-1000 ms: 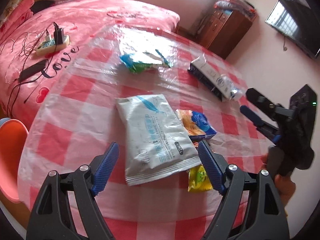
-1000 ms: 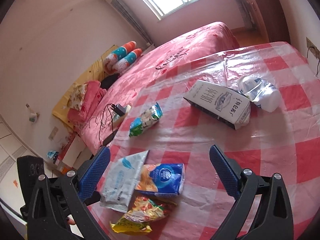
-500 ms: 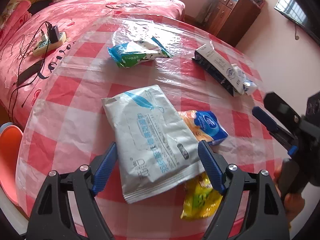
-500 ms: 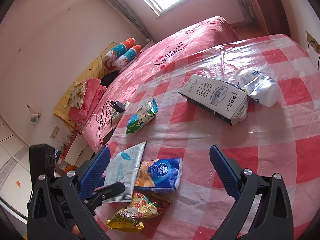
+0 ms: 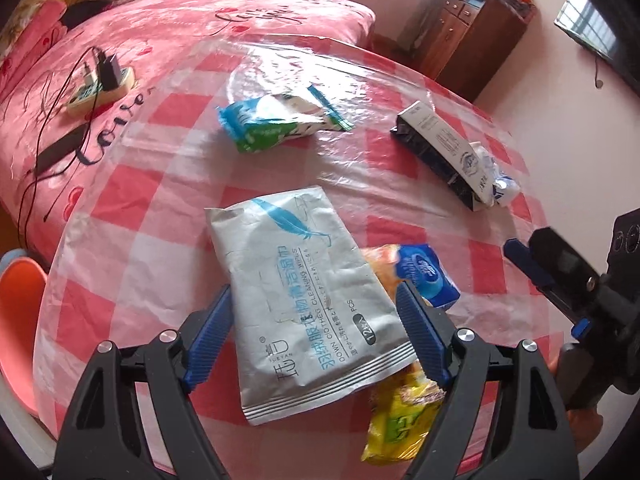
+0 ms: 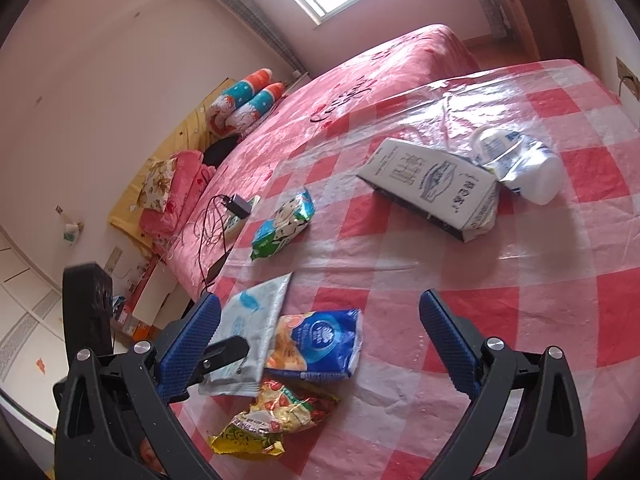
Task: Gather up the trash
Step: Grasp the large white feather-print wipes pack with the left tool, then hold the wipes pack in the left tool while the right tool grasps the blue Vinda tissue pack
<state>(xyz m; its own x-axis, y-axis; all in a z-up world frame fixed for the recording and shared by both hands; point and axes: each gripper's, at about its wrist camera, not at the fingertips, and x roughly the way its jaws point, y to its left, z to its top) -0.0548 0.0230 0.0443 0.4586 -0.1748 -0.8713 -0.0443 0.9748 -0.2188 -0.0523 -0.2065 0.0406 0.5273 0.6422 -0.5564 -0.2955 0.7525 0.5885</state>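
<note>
A round tabletop (image 5: 132,248) under a red-and-white checked plastic cover stands beside a pink bed (image 5: 160,32). Near its far side lie a green-and-blue snack bag (image 5: 276,124), a white-and-black milk carton (image 5: 444,152) on its side and, touching the carton's end, a crumpled white plastic bottle (image 5: 502,184).

Compared with a second ago, the left gripper (image 5: 316,336) has come in closer over the silver-grey wipes pouch (image 5: 304,296), which now lies between its blue pads; the jaws are spread wide on either side, and whether the pads touch it cannot be told. The right gripper (image 6: 320,344), jaws also spread and empty, has kept its place.

The flat pouch, printed with a blue feather, overlaps a blue-and-orange snack packet (image 5: 424,276) and a yellow crinkled wrapper (image 5: 400,420) near the tabletop's edge.
</note>
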